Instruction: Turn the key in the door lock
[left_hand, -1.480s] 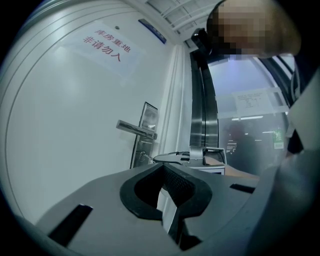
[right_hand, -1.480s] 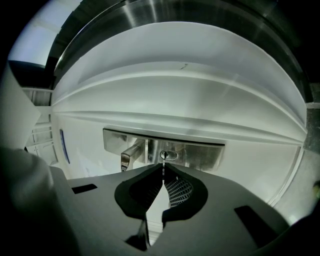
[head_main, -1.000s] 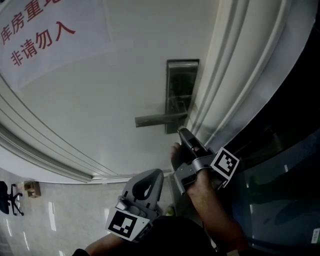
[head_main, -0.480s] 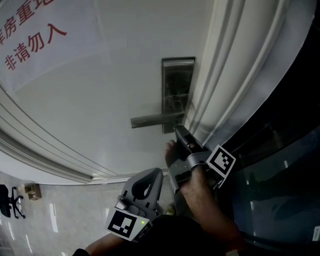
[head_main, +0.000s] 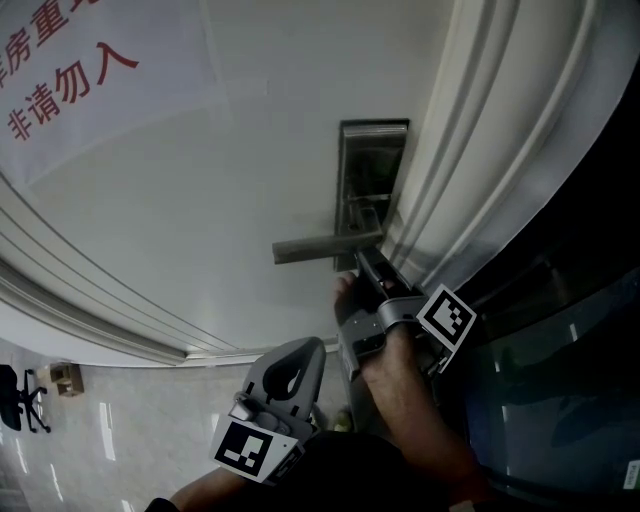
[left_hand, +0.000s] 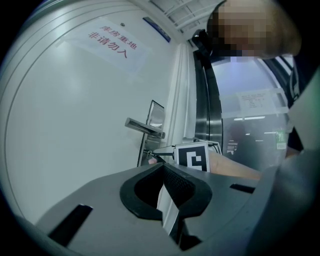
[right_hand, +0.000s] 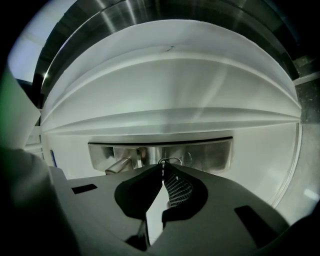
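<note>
A steel lock plate with a lever handle sits on the white door. My right gripper is at the plate's lower end, just under the handle. In the right gripper view its jaws are closed, and a metal key ring shows just past the tips against the lock plate; the key blade is hidden. My left gripper hangs lower and away from the door, shut with nothing in it. From there the handle shows.
A paper sign with red characters is stuck on the door at the upper left. White door-frame mouldings run along the right of the lock, and beyond them is a dark glass panel. Tiled floor lies below.
The right gripper stays at the lock plate's lower end and has edged slightly closer to it. The left gripper has not moved. The head camera shifted a little.
</note>
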